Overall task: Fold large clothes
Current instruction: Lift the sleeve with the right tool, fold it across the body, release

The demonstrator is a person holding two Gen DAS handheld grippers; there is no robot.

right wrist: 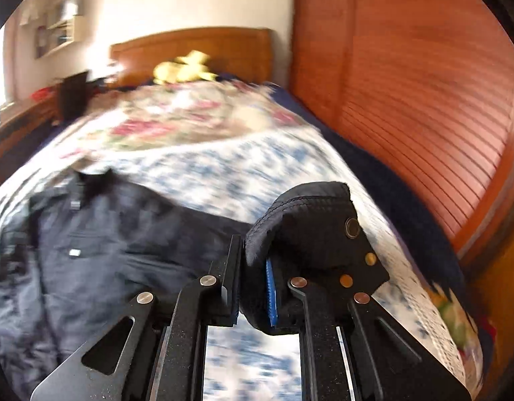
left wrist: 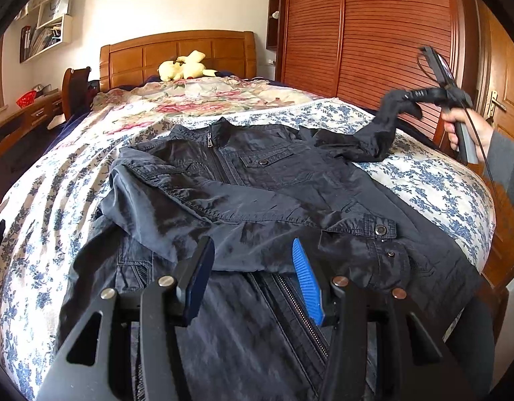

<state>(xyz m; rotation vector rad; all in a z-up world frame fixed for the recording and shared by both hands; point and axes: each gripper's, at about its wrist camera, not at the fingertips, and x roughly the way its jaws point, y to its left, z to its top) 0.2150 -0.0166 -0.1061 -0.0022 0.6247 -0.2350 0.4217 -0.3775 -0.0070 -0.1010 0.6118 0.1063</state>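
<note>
The right gripper (right wrist: 253,275) is pinching a cuff (right wrist: 310,220) of the dark jacket (left wrist: 257,180) between its narrowed fingers (right wrist: 270,287), the snap-buttoned cloth bunching over the blue pad and lifting clear of the bed (left wrist: 424,173). Seen from the left wrist camera, that gripper (left wrist: 407,95) is raising the sleeve (left wrist: 370,140) above the bed's right side, with the person's hand (left wrist: 464,127) wrapping its grip. The left gripper (left wrist: 253,260) is hanging just above the jacket's lower front with its fingers (left wrist: 307,280) spread wide and holding nothing. The jacket is lying front-up and zipped on the blue-flowered bedspread (left wrist: 39,234), its collar pointing toward the headboard (left wrist: 176,53) and its other sleeve folding across the chest toward a buttoned cuff. A yellow plush toy (left wrist: 186,67) is sitting by the headboard on a pink-flowered quilt (left wrist: 203,97). A slatted wooden wardrobe (left wrist: 374,26) is standing along the bed's right side. The right wrist view is blurring with motion.
</note>
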